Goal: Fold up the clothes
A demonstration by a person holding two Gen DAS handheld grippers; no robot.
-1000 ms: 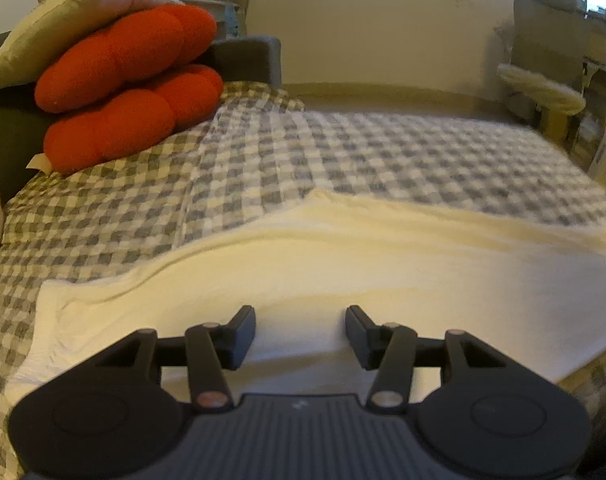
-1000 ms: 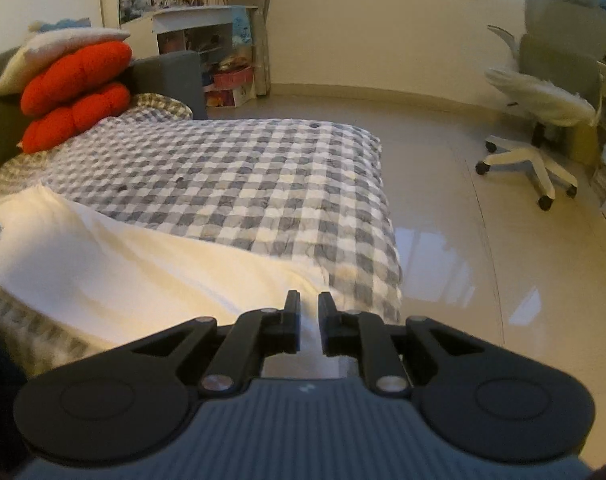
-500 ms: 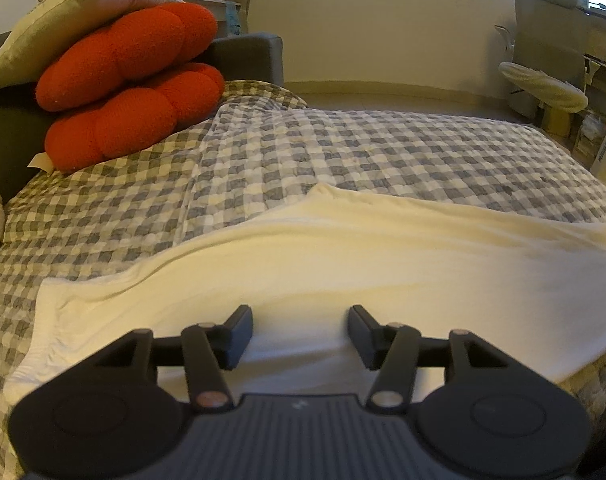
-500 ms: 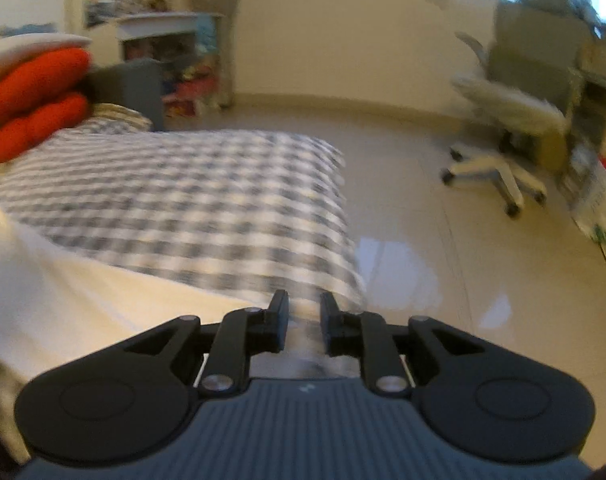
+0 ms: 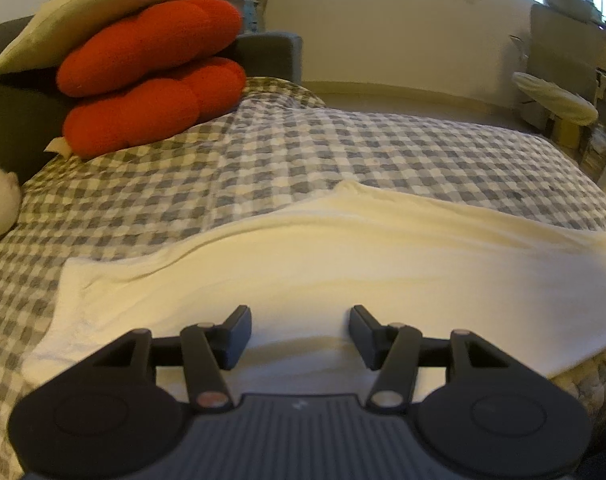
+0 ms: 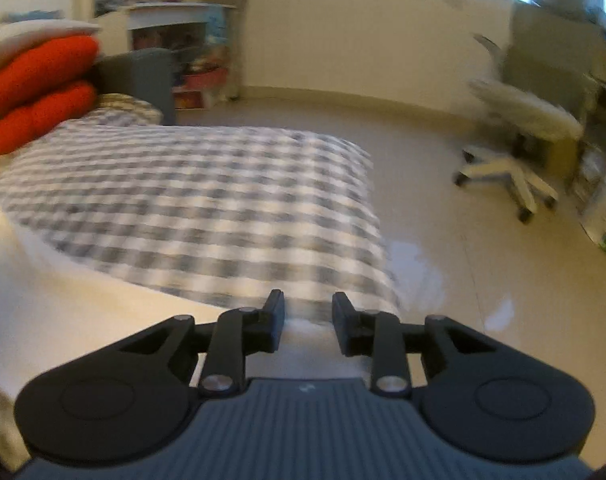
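Observation:
A cream-white garment (image 5: 343, 272) lies spread across the near part of a grey-and-white checked bed (image 5: 343, 152). My left gripper (image 5: 300, 328) hovers over the garment's near edge, open, with nothing pinched between its fingers. In the right wrist view the same garment (image 6: 63, 308) fills the lower left, its right end reaching under my right gripper (image 6: 308, 312). The right jaws are opening; cloth lies below the gap but the pads do not press on it. This view is blurred.
Two red cushions (image 5: 151, 76) and a beige pillow (image 5: 87, 8) are stacked at the bed's head against a dark headboard. An office chair (image 6: 519, 152) stands on the shiny floor right of the bed. A cluttered shelf (image 6: 183, 48) sits by the far wall.
The right gripper's jaws have spread apart from nearly closed and it has slid right toward the bed's corner. The left gripper has stayed over the garment, open as before.

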